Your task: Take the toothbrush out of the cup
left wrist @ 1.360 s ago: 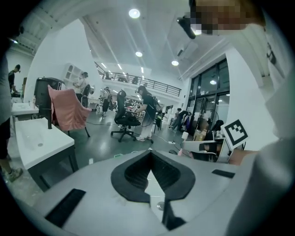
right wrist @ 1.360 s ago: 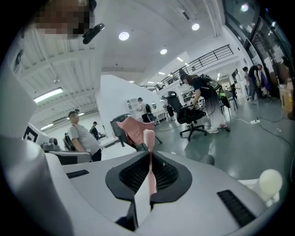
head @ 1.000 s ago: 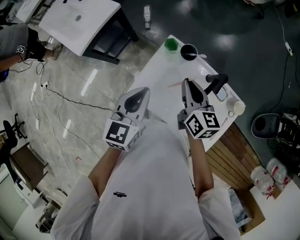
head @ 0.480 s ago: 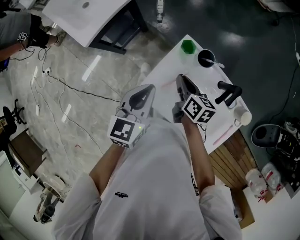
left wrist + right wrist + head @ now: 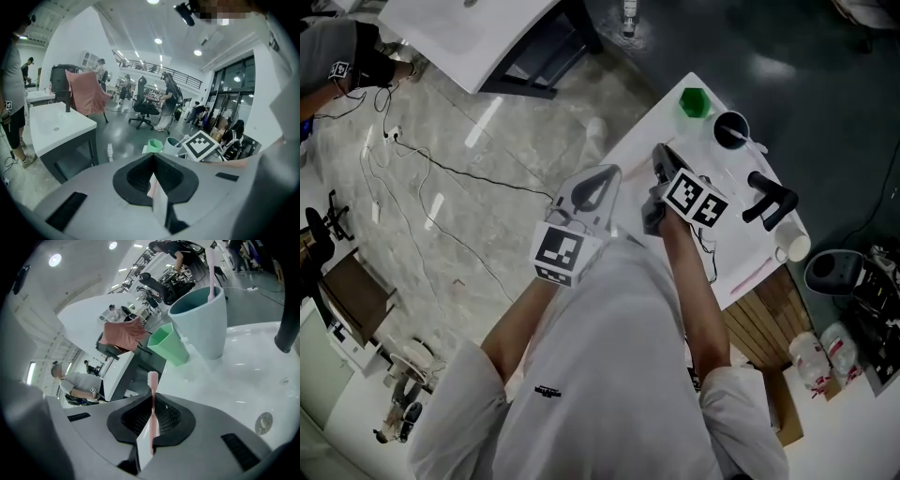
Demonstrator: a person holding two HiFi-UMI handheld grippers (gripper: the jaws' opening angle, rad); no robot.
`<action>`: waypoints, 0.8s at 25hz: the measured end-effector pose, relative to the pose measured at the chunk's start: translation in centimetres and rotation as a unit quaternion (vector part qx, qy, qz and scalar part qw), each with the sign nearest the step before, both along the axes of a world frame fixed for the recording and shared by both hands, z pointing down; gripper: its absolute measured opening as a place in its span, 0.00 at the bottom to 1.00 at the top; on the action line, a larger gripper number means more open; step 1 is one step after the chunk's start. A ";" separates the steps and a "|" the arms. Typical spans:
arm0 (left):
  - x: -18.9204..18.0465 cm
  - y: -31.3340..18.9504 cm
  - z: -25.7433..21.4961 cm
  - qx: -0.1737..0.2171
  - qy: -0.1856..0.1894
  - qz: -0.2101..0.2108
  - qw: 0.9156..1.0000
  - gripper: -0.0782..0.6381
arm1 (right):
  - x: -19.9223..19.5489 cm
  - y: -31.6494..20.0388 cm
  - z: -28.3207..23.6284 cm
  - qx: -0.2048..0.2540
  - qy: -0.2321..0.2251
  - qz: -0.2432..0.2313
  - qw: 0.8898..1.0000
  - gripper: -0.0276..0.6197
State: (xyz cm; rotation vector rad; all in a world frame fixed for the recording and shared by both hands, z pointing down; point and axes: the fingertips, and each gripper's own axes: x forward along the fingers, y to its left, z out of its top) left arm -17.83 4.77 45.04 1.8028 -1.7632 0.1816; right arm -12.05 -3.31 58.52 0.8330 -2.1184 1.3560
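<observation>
Over the white sink top [image 5: 741,230], both hands have sunk toward its near-left edge within the last second. The right gripper [image 5: 662,157] has dropped farther and rolled at the wrist. The left gripper [image 5: 598,183], its claw pressed together on nothing, hangs just off that edge. The grey cup [image 5: 201,319] stands near the far corner beside a green cup [image 5: 171,350], with another brush handle [image 5: 211,268] in it. The right claw pinches a pink toothbrush [image 5: 153,394] well clear of the cup, so the removal looks done and laying it down is probably next.
</observation>
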 end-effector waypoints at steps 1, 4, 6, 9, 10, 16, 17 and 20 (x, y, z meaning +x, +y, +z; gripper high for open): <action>-0.2 -0.2 0.3 -0.001 0.002 0.000 1.000 0.11 | -0.2 -0.2 0.5 -0.006 0.002 0.006 1.000 0.06; -0.5 -0.4 1.2 -0.009 0.013 0.002 1.000 0.11 | -0.7 -0.4 1.8 -0.029 0.005 0.026 0.999 0.06; -0.6 -0.6 1.9 -0.016 0.022 0.004 1.000 0.11 | -0.8 -0.5 2.6 -0.040 0.009 0.037 0.999 0.06; -0.9 -0.9 2.7 -0.023 0.024 0.008 0.999 0.11 | -1.1 -0.8 3.6 -0.050 0.016 0.046 0.998 0.06; -1.1 -1.0 2.9 -0.025 0.025 0.008 0.999 0.11 | -1.2 -0.9 3.9 -0.054 0.019 0.047 0.997 0.06; -1.5 -1.5 3.7 -0.031 0.029 0.010 0.999 0.11 | -1.0 -0.7 5.3 -0.067 0.032 0.064 0.995 0.06; -1.5 -1.6 3.8 -0.031 0.029 0.010 0.999 0.11 | -1.1 -0.7 5.4 -0.068 0.032 0.068 0.995 0.06; -1.5 -1.6 4.0 -0.033 0.032 0.013 0.999 0.11 | -1.0 -0.6 5.6 -0.065 0.038 0.076 0.994 0.06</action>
